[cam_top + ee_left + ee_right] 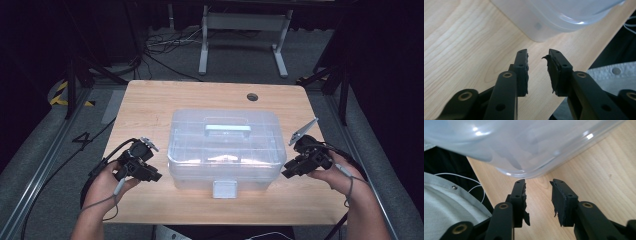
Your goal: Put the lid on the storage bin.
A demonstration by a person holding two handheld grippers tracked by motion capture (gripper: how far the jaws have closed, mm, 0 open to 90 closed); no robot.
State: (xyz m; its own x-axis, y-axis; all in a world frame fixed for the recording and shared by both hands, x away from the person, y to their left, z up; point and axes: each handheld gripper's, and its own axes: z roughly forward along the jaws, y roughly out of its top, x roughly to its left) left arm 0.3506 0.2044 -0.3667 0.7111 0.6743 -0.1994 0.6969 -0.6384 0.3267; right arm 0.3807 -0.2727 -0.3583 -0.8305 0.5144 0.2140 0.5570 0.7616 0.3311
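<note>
A clear plastic storage box [224, 150] with a lid, a pale handle [227, 129] and a white front latch [224, 189] stands in the middle of the wooden table [150, 100]. My left gripper [156, 176] is held at the box's front left corner, a little apart from it. In the left gripper view its jaws [538, 56] stand open with nothing between them, and the box's corner [554, 17] is just ahead. My right gripper [286, 173] is at the box's front right side. It is open and empty too [539, 183], close under the box's rounded rim [511, 145].
A round cable hole [252, 96] is at the table's far right. A white desk frame [245, 30] and loose cables [165, 45] lie on the floor beyond. White cloth [609, 75] shows past the table's front edge, next to both grippers.
</note>
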